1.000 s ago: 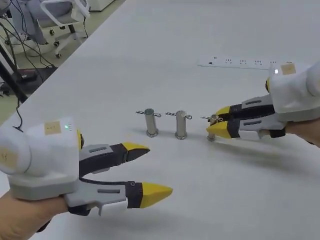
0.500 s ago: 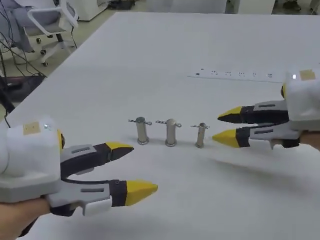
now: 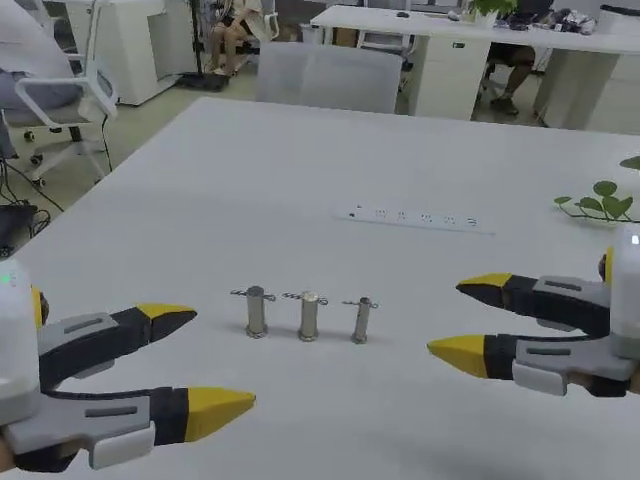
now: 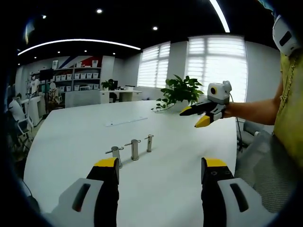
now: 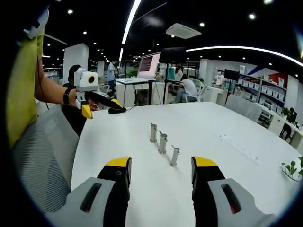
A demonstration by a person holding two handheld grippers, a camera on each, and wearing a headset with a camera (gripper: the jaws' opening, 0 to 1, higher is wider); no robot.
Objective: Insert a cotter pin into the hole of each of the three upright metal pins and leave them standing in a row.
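Three upright metal pins stand in a row mid-table: left pin (image 3: 257, 312), middle pin (image 3: 309, 316), right pin (image 3: 361, 320). A thin cotter pin crosses the top of each one. My left gripper (image 3: 215, 360) hovers open and empty at the near left, short of the row. Open and empty too, my right gripper (image 3: 447, 318) is off to the right of the right pin. The left gripper view looks past its own gripper (image 4: 161, 165) to the pins (image 4: 135, 149) and the right gripper (image 4: 201, 113). Beyond its own gripper (image 5: 161, 165), the right gripper view has the pins (image 5: 163, 142) and the left gripper (image 5: 97, 104).
A white power strip (image 3: 415, 218) lies on the white table (image 3: 300, 160) behind the pins. A green plant (image 3: 600, 203) reaches in at the right edge. A grey chair (image 3: 330, 75) stands at the far edge, with desks and seated people beyond.
My right gripper, shut at the right pin's top a second ago, has opened and drawn back to the right. The head camera has tilted up, so the whole scene sits lower.
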